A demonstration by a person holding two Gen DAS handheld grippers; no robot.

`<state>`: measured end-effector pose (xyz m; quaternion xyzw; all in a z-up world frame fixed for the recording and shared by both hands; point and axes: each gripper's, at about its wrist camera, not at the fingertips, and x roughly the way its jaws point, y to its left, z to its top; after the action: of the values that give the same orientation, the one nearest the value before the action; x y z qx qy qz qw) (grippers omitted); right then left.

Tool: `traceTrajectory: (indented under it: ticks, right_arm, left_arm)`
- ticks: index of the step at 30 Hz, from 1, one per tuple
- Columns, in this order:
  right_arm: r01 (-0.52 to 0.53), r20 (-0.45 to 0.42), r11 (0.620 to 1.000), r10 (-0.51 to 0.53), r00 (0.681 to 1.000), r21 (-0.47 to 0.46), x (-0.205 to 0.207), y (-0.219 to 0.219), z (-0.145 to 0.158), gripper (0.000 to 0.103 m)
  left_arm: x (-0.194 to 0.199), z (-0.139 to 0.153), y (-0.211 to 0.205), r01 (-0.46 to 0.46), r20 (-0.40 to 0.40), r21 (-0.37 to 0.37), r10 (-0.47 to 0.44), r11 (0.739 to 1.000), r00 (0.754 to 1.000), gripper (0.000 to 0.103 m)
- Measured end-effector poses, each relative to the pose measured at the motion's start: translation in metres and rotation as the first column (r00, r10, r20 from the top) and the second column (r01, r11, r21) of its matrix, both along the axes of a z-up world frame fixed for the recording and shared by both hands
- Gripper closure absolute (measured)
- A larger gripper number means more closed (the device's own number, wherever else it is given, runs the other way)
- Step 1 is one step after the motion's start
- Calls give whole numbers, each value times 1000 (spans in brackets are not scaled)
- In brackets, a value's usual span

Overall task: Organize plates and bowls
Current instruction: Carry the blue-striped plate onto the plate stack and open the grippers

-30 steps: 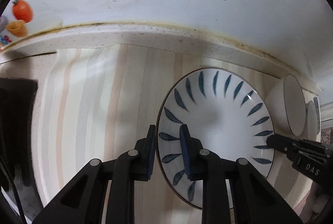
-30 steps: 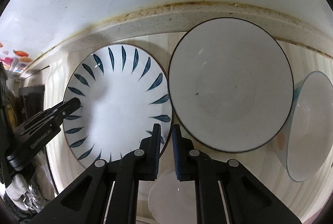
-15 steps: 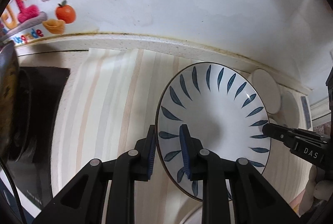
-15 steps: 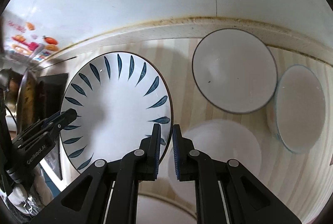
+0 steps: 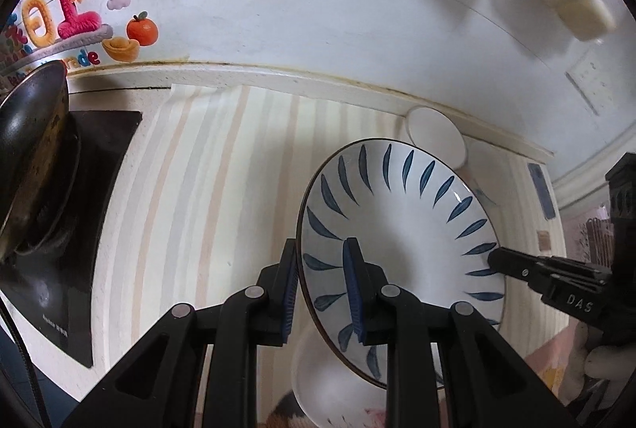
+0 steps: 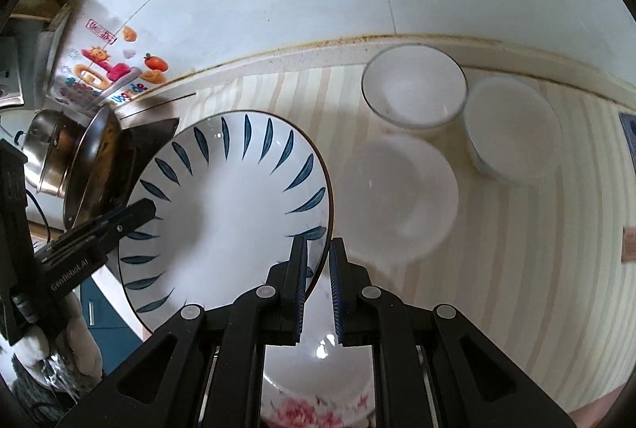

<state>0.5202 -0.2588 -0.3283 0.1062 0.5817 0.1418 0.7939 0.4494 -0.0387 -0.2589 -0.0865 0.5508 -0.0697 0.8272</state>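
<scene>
Two grippers hold one plate point(image 5: 401, 229) between them, a white plate ringed with dark blue leaf strokes and edged with a thin dark rim. It is off the counter and tilted.

From the left wrist camera, the left gripper point(image 5: 324, 283) has its two blue-padded fingers point(image 5: 351, 285) closed over the plate's near-left rim, one pad on the upper face and the other behind the edge. Across the plate from these fingers, the right gripper point(image 5: 497, 261) pinches the far-right rim.

From the right wrist camera, the right gripper point(image 6: 318, 281) clamps the plate point(image 6: 230, 205) at its lower right edge, its fingers drawn almost together with the rim between them. Beyond the plate's left side, the left gripper point(image 6: 149, 209) grips the opposite rim.

Below the fingers, under the plate, sits a bowl with pink flowers point(image 6: 318, 392) (only part of it shows). Ahead and right of the right fingers, a small white plate point(image 6: 401, 201) lies on the striped counter point(image 6: 536, 229). Farther ahead, two white bowls stand side by side near the back wall, one point(image 6: 413, 86) with a dark rim, the other point(image 6: 512, 129) plain. Left of the left fingers, a dark pan point(image 5: 35, 157) sits on a black cooktop point(image 5: 75, 229).
</scene>
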Motion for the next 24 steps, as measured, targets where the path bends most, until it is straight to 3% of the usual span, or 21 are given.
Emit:
traceTrajectory:
  ticks: [5, 13, 24]
  right_arm:
    - [19, -16, 1000, -19, 1000, 12, -41, -16, -5, 90]
    - [42, -64, 999, -41, 997, 12, -87, -31, -32, 90]
    - [57, -138, 998, -53, 989, 23, -111, -34, -76, 90]
  left_arm:
    - [-24, -1, -13, 37, -11, 0, -37, 999, 999, 83]
    - [-54, -38, -28, 105, -98, 27, -102, 994, 990, 83]
    - [-71, -80, -36, 131, -179, 61, -118, 989, 977, 83]
